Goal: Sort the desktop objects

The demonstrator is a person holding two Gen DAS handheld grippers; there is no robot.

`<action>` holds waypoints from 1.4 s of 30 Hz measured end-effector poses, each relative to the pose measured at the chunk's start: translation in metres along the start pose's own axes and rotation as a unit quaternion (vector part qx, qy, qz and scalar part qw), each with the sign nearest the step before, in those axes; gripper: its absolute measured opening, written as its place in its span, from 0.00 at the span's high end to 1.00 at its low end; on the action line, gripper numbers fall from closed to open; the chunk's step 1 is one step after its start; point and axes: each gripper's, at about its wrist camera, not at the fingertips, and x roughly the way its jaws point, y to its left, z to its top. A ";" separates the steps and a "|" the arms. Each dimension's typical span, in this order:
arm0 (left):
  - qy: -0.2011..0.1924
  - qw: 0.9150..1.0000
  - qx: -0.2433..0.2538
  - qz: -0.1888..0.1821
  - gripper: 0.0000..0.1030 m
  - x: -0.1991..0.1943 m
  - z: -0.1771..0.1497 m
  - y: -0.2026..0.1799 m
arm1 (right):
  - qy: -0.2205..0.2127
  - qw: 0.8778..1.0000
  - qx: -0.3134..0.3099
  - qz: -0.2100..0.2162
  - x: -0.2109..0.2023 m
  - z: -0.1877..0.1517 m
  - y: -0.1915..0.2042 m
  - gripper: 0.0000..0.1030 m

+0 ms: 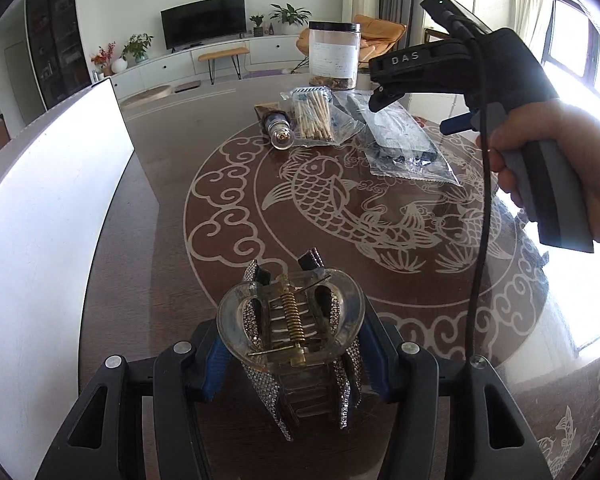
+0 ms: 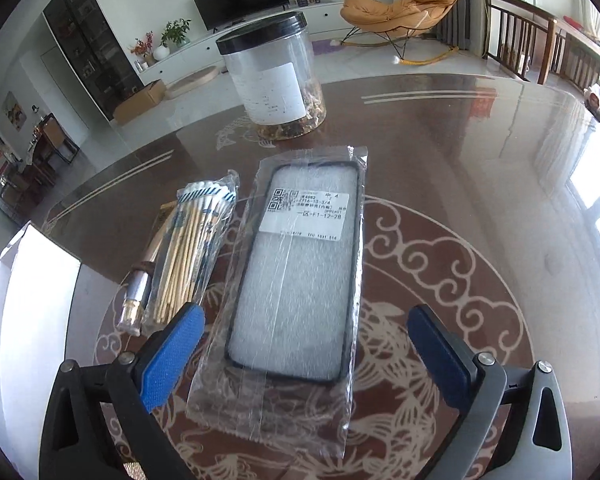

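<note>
Left wrist view: the left claw (image 1: 292, 360) is clamped on a clear hair clip (image 1: 296, 332) with rhinestone-studded sides, its blue pads pressing the clip from both sides and its brass spring facing the camera. The clip is held above the brown tabletop (image 1: 172, 264), nearer the camera than the pale koi-and-cloud inlay. Beyond the inlay's koi lie, side by side, a small glass bulb (image 1: 278, 130), a bag of cotton swabs (image 1: 314, 118) and a bagged phone case (image 1: 400, 136); the bulb is left of the swabs, the case right of them. A white board (image 1: 48, 208) stands at the tabletop's left edge. Behind the swabs stands a black-lidded clear jar (image 1: 334, 56). The right claw (image 1: 384, 92), held by a hand (image 1: 572, 172), hangs over the far end of the phone case; whether it touches the bag cannot be told.

Right wrist view: the right claw (image 2: 304, 356) is spread wide, its blue pads (image 2: 172, 356) standing one on each side of the near end of the bagged phone case (image 2: 296, 272), which lies flat with a white barcode label toward its far end. The cotton swabs (image 2: 192, 248) lie just left of the case, the bulb (image 2: 134, 304) left of them. The jar (image 2: 272, 80) stands beyond the case's far end.
</note>
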 end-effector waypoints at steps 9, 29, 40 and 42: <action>0.000 1.000 0.001 0.000 0.46 0.000 0.000 0.000 | -0.024 0.994 -0.088 -0.057 0.021 -0.006 0.026 0.19; 0.007 1.000 0.000 0.006 0.30 0.002 0.000 0.000 | -0.045 0.996 -0.030 -0.065 -0.110 -0.207 -0.038 0.05; 0.032 0.999 -0.006 0.008 0.00 0.011 0.003 0.003 | -0.054 0.994 -0.047 -0.082 -0.102 -0.207 -0.035 0.00; 0.032 0.999 -0.006 0.008 0.00 0.011 0.003 0.003 | -0.054 0.994 -0.047 -0.082 -0.102 -0.207 -0.035 0.00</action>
